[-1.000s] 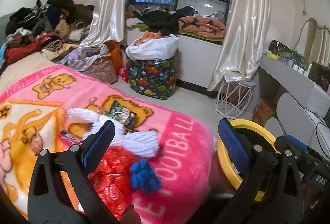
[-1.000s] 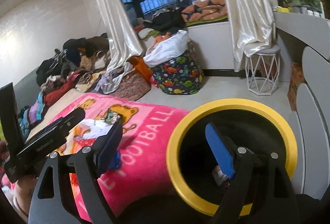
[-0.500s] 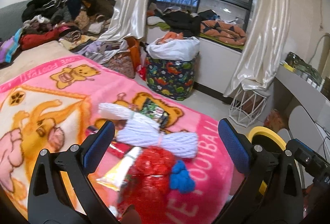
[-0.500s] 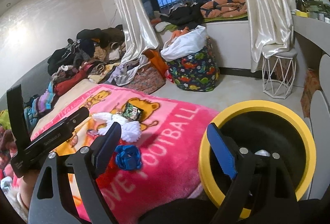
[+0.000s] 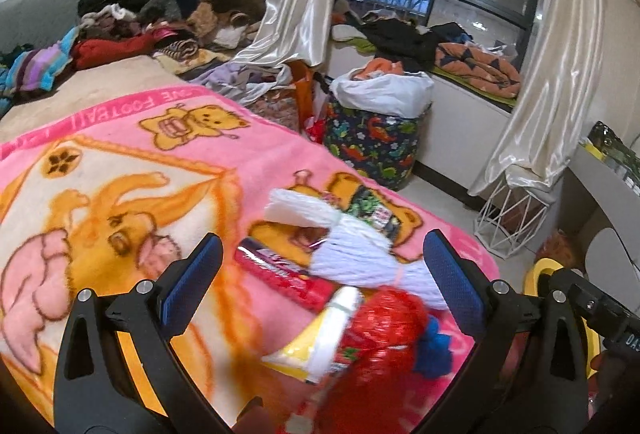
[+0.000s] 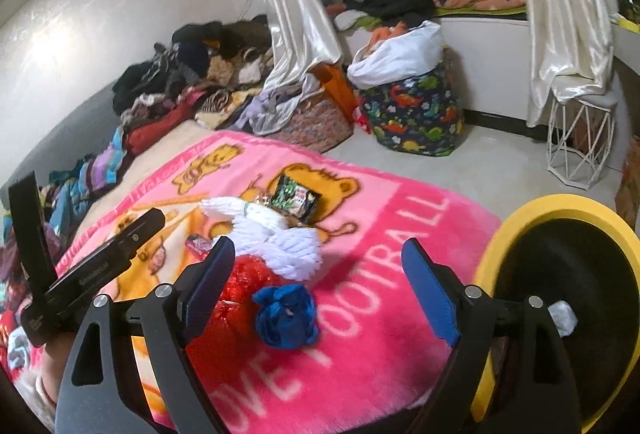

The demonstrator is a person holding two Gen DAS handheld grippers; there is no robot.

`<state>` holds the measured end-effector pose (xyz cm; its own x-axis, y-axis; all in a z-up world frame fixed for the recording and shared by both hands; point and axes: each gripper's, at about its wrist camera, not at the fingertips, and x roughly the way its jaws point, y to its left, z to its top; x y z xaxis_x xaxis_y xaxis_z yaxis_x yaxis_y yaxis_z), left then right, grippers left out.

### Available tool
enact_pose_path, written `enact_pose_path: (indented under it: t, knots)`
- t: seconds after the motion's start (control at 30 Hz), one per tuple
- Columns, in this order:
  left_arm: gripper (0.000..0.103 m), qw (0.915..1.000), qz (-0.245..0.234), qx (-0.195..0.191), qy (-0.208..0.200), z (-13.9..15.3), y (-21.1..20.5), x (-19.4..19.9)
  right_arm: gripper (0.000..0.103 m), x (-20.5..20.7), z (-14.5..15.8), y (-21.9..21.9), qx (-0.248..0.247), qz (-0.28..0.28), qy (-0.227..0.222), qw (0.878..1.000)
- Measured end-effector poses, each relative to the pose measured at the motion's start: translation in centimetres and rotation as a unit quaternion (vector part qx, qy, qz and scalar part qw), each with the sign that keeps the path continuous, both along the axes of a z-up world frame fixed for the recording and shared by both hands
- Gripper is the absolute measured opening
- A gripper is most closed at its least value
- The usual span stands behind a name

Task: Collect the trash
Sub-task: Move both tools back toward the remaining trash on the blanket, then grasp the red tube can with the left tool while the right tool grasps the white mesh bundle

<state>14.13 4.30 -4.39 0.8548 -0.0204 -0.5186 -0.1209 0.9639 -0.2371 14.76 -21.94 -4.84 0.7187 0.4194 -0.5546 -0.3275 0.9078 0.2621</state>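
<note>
Trash lies on a pink blanket (image 5: 120,162): a red mesh bag (image 5: 380,338), a yellow-white tube (image 5: 320,342), a red wrapper (image 5: 284,274), a white yarn bundle (image 5: 348,246), a blue wad (image 6: 286,314) and a green snack packet (image 6: 296,198). My left gripper (image 5: 324,282) is open and empty above the pile. My right gripper (image 6: 320,286) is open and empty above the blue wad. A yellow-rimmed black bin (image 6: 568,274) stands beside the bed on the right with a white scrap (image 6: 562,316) inside.
A heap of clothes (image 5: 160,6) covers the far end of the bed. A dinosaur-print basket (image 6: 412,114) with a white bag and a woven basket stand on the floor. A white wire stool (image 6: 580,142) stands by the curtain. A desk edge is at the right.
Both grippers have swung left from the bin toward the trash pile on the blanket. The bin has slid to the right edge of both views. Both stay open.
</note>
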Motion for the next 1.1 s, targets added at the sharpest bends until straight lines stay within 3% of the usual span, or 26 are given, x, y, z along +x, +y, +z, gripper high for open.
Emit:
enact_pose_path:
  t: [0.27, 0.53, 0.73, 0.8, 0.9, 0.97, 1.1]
  knots:
    - [0.092, 0.9987, 0.018, -0.034, 0.035, -2.1, 2.8, 1.5, 0.084, 3.3, -2.2, 2.8, -0.007, 0.033, 0.028, 0.999]
    - [0.089, 0.9919, 0.032, -0.098, 0.074, -4.5, 5.1, 3.3, 0.083, 6.8, -4.8, 3.8, 0.033, 0.043, 0.079, 0.995]
    - [0.072, 0.9827, 0.032, -0.139, 0.118, -6.6, 5.4, 5.1, 0.068, 7.9, -6.3, 4.2, 0.048, 0.046, 0.107, 0.992]
    - [0.067, 0.9792, 0.032, -0.154, 0.128, -7.2, 5.5, 5.6, 0.048, 7.8, -6.5, 4.3, 0.050, 0.052, 0.111, 0.991]
    - [0.059, 0.9732, 0.036, -0.178, 0.141, -7.9, 5.5, 6.3, 0.033, 7.4, -6.3, 4.3, 0.055, 0.057, 0.109, 0.991]
    - [0.058, 0.9700, 0.039, -0.189, 0.147, -8.3, 5.4, 6.6, 0.029, 7.0, -5.9, 4.2, 0.056, 0.057, 0.099, 0.992]
    - [0.045, 0.9658, 0.043, -0.204, 0.155, -8.7, 5.5, 7.1, 0.024, 6.0, -5.2, 4.0, 0.050, 0.057, 0.082, 0.994]
